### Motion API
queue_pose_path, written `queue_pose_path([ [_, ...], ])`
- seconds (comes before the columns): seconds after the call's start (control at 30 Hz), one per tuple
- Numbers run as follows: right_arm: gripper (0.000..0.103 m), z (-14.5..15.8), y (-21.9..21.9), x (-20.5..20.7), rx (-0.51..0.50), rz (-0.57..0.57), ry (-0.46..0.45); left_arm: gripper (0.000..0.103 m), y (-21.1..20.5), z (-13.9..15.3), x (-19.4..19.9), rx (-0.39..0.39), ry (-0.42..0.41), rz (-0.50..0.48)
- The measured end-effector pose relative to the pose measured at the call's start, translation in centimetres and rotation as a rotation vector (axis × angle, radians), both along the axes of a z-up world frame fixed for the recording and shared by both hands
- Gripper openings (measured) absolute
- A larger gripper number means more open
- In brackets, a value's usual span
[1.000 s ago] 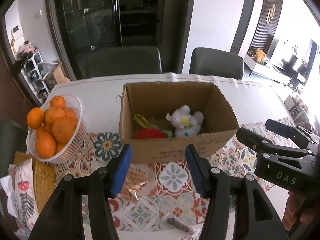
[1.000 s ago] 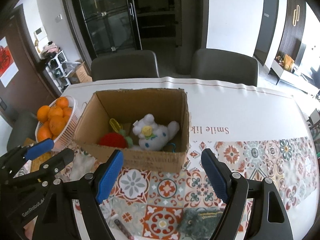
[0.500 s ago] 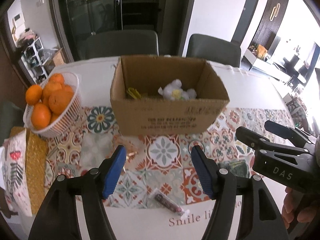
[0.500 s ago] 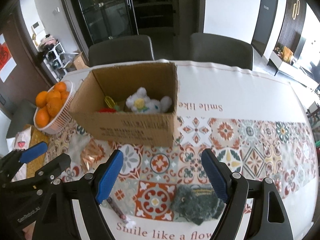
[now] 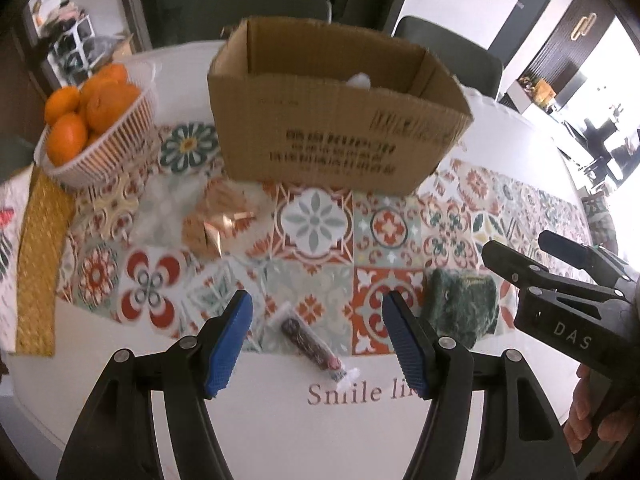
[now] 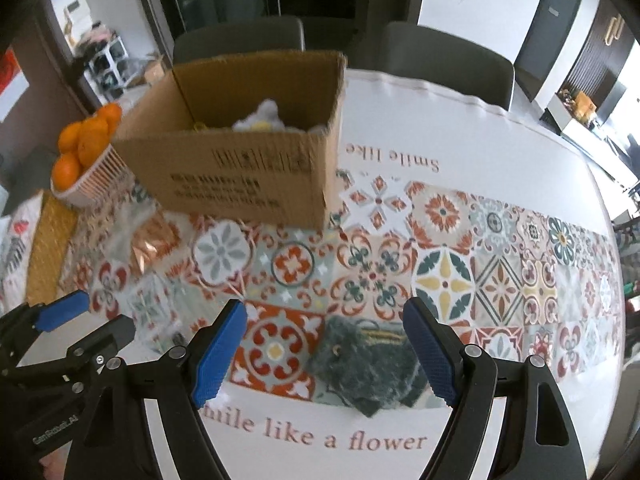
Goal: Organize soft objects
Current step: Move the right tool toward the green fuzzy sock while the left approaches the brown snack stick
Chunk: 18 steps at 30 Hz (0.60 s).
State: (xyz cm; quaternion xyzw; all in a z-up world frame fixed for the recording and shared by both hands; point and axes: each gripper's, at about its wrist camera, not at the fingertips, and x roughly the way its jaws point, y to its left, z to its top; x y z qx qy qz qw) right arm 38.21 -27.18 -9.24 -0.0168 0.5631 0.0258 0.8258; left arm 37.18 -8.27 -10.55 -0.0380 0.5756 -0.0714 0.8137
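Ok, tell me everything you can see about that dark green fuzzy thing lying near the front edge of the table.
The dark green plush item looks soft and shaggy, a slumped, roughly squarish lump with a small pale ring or bead on its left part and a yellowish stitched line or label near its top. It lies flat on the patterned tablecloth, its near end over the white border by the printed lettering. The right gripper hangs over it, jaws open, not touching. Nothing else touches it.

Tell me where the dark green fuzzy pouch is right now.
The dark green fuzzy pouch lies on the patterned tablecloth near the table's front edge, between the right gripper fingers, well in front of the cardboard box.
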Motion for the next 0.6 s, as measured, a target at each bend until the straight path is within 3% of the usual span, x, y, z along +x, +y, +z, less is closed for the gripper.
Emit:
queue_pose_path([
  [0.37, 0.081, -3.3, -0.1, -0.2, -0.029, 0.07, 0.105, 0.067, -0.2, -3.4, -1.1, -0.009, 0.119, 0.078],
  [0.6, 0.081, -5.9, 0.6, 0.3, -0.055, 0.2, 0.219, 0.067, -0.9, -5.7, -1.7, -0.008, 0.198, 0.148],
])
